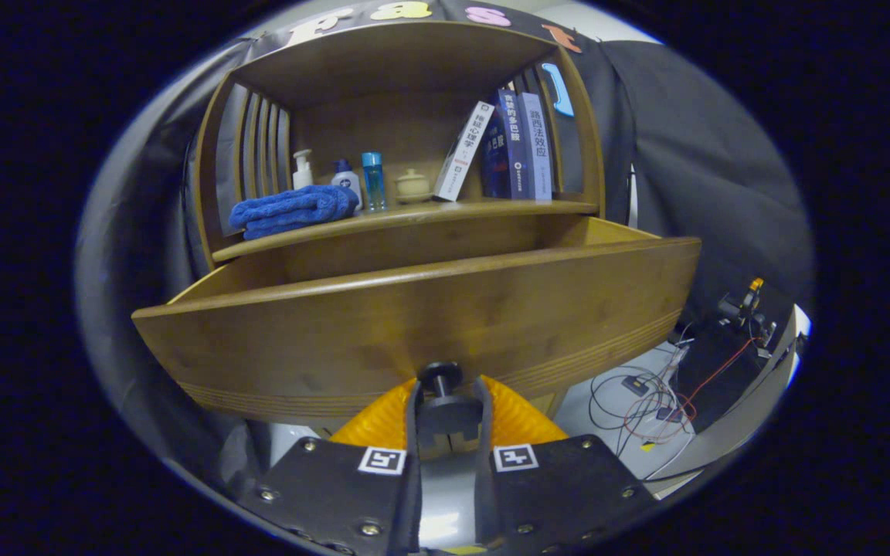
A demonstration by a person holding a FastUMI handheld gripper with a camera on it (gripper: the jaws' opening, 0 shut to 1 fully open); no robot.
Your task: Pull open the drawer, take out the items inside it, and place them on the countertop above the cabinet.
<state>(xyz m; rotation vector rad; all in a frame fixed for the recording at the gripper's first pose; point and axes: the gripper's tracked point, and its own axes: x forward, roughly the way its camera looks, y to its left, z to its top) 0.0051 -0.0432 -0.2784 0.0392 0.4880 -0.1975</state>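
The wooden drawer (414,316) of the cabinet stands pulled out toward me, its curved front panel filling the space just ahead of the fingers. A small dark knob (440,377) sits low on that panel. My gripper (445,398) has its orange-backed fingers (412,409) on either side of the knob's stem and is shut on it. The drawer's inside is hidden behind the front panel. Above the drawer lies the countertop (491,208) of the cabinet.
On the countertop sit a folded blue towel (290,210), a pump bottle (303,168), two small bottles (372,181), a little lidded jar (412,185) and several books (514,147). Cables (646,401) and a black stand (738,309) lie on the floor to the right.
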